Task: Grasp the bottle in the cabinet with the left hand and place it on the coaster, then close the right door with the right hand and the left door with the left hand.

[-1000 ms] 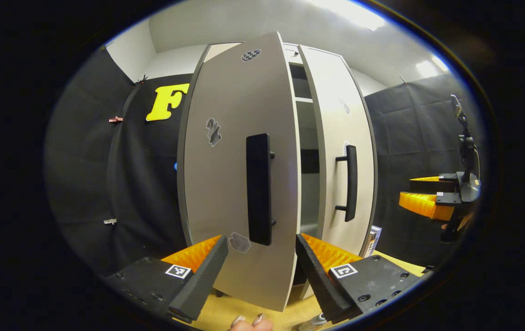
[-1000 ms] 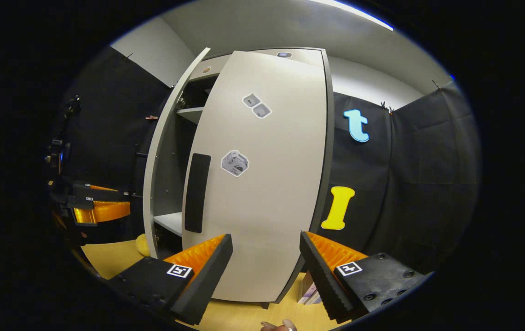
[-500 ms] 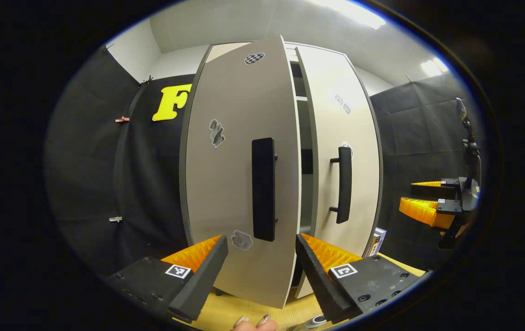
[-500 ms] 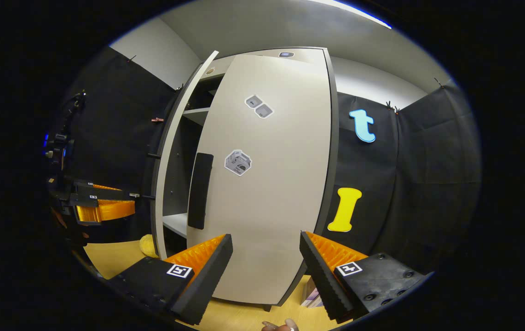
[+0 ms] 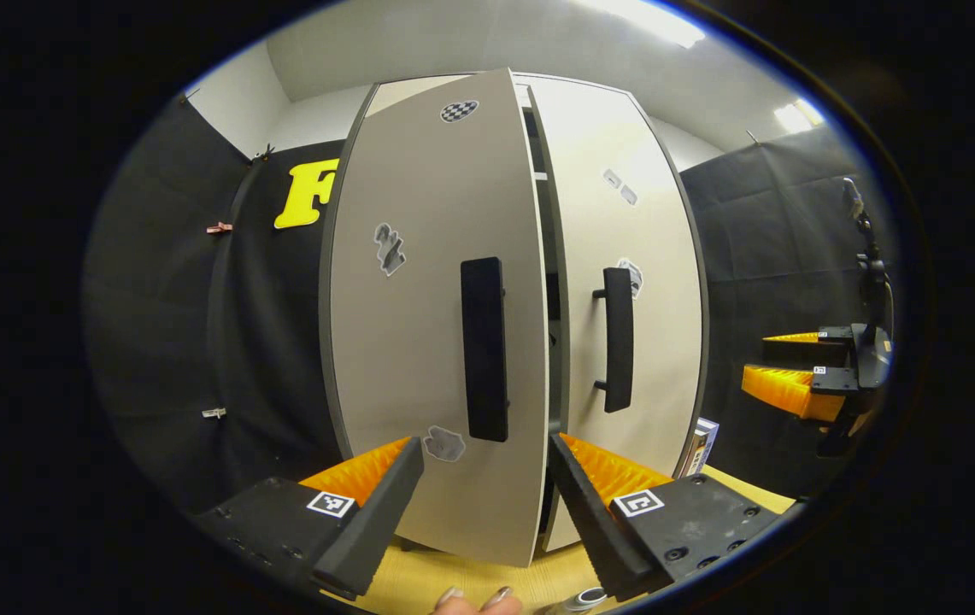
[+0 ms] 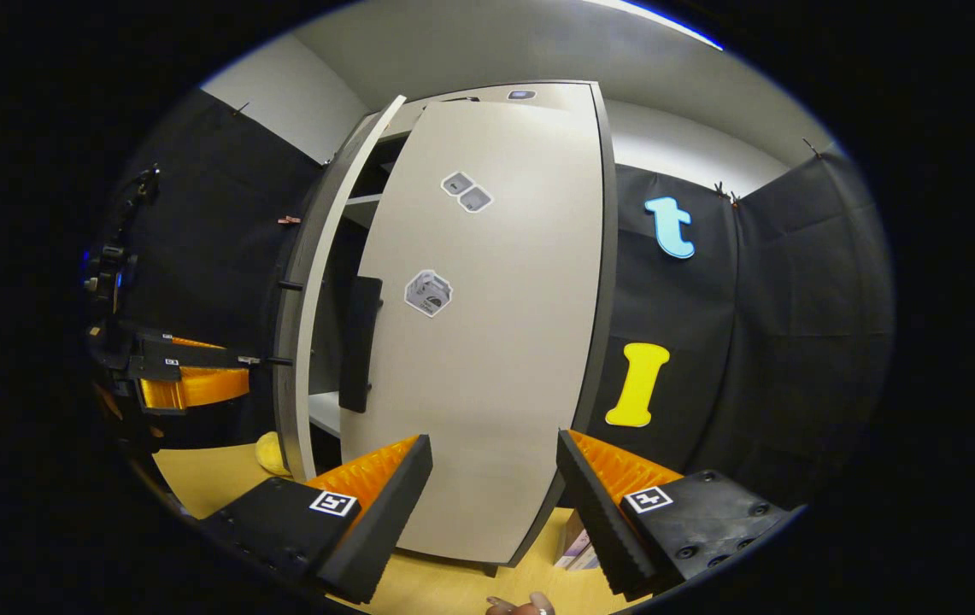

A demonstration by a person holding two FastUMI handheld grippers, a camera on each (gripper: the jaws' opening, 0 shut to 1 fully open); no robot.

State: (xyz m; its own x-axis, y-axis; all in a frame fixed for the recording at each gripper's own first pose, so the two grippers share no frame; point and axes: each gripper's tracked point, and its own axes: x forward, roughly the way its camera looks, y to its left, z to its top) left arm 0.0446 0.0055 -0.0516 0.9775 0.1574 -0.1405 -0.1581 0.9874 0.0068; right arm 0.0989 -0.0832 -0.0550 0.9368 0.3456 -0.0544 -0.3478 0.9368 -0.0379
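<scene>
Facing tall pale-grey cabinet (image 5: pixel 453 342) on yellow wooden tabletop (image 5: pixel 419 585) from close in. Left gripper (image 5: pixel 487 504) hanging low before pale-grey left door (image 5: pixel 419 342), jaws spread wide, nothing between them, fingers (image 5: pixel 367 512) clear of the panel. Left door ajar, its free edge standing forward of pale-grey right door (image 5: pixel 649 325); narrow dark gap between the two. Long black bar handle (image 5: pixel 484 346) on left door, second black bar handle (image 5: pixel 618 337) on right door. Small stickers on both fronts.

Seen from right gripper view: right gripper (image 6: pixel 494 508) low before right door (image 6: pixel 496 342), jaws released, gripping nothing. Right door nearly flush with carcass; left door (image 6: pixel 316 290) angled outward, shelf visible behind it. Left gripper (image 6: pixel 188 376) well off to the side, jaws apart.

Silvery bottle top (image 5: pixel 581 600) at bottom edge of left gripper view, below the fingers, outside the cabinet; coaster under it cannot be told. Fingertips of a hand (image 5: pixel 474 600) just beside it. Small yellow object (image 6: pixel 269 453) on tabletop near cabinet foot.
</scene>
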